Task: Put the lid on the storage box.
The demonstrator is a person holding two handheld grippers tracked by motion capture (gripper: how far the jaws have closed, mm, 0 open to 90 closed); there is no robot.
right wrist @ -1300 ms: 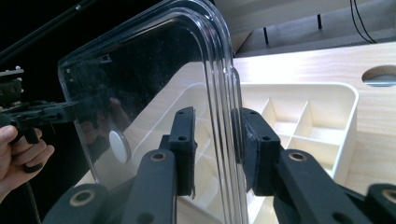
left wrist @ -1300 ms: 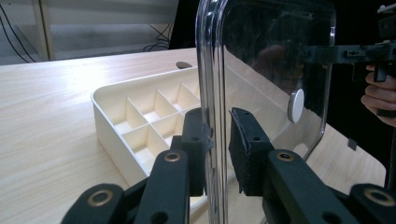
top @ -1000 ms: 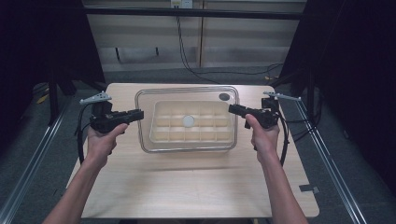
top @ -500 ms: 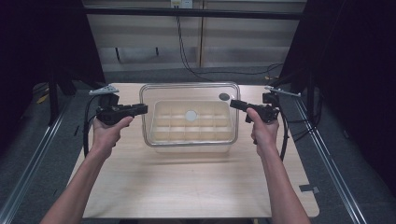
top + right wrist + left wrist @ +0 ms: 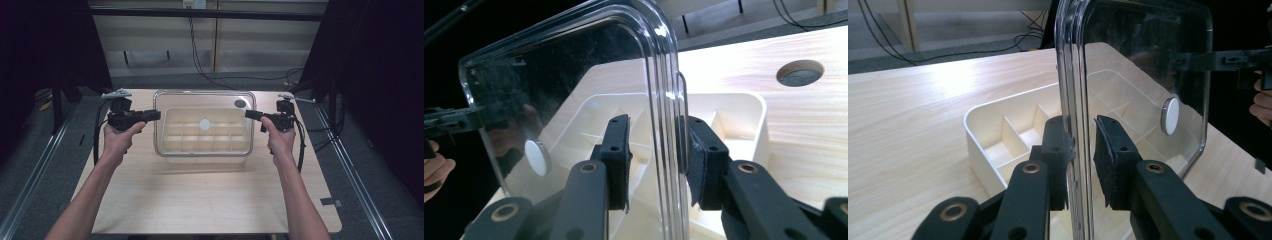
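I hold the clear lid (image 5: 204, 120) by its two short edges, lifted above the cream divided tray (image 5: 206, 142) that sits toward the far middle of the bench (image 5: 210, 200). My left tongs (image 5: 156, 115) sit at the lid's left edge; in the left gripper view (image 5: 1083, 155) their pads stand narrow on either side of the rim, one pad (image 5: 1055, 150) against it, so I am gripping the lid there. My right tongs (image 5: 248, 114) sit at the lid's right edge; in the right gripper view (image 5: 654, 155) the rim runs between the pads, but a gap shows beside the near pad (image 5: 619, 150), and the jaws have just been opening a little, so the clamp there is loose with the lid between them.

A small white round knob (image 5: 204, 123) sits in the middle of the lid. A dark round hole (image 5: 240, 103) in the bench shows through the lid near the far right corner. I can read no label, brand or writing on the lid, the tray or my tongs.
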